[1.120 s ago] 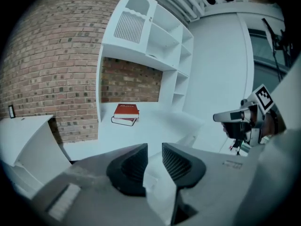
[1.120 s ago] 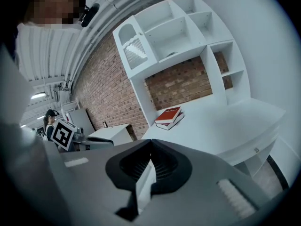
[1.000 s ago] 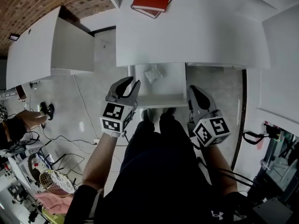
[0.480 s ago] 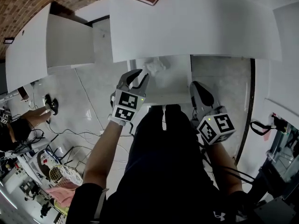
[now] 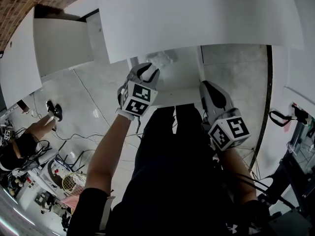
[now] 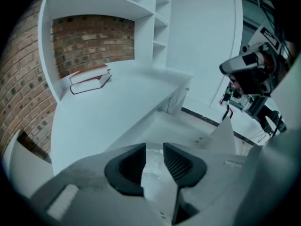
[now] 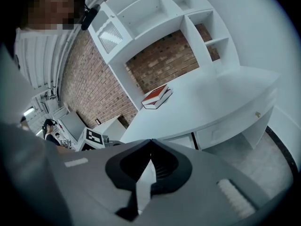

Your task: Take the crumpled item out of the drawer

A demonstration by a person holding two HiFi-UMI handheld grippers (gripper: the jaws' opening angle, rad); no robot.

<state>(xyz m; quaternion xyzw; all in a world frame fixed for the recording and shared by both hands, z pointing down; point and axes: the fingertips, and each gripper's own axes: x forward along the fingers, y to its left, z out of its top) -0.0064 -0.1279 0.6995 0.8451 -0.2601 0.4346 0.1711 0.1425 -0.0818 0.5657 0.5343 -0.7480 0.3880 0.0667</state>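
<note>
My left gripper (image 5: 147, 72) just opened wider, nothing gripped yet. The crumpled item (image 5: 161, 59) is at one o'clock in the drawer (image 5: 184, 91). If I come in off-line I'd nudge it back under the desk (image 5: 197, 18) (right gripper (image 5: 205, 86) is closed, empty).

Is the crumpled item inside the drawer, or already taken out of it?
Inside. The crumpled item lies in the open drawer, close to the edge of the desk above it.

White crumpled item (image 5: 161, 60) in open drawer (image 5: 183, 81), far-L corner.
</note>
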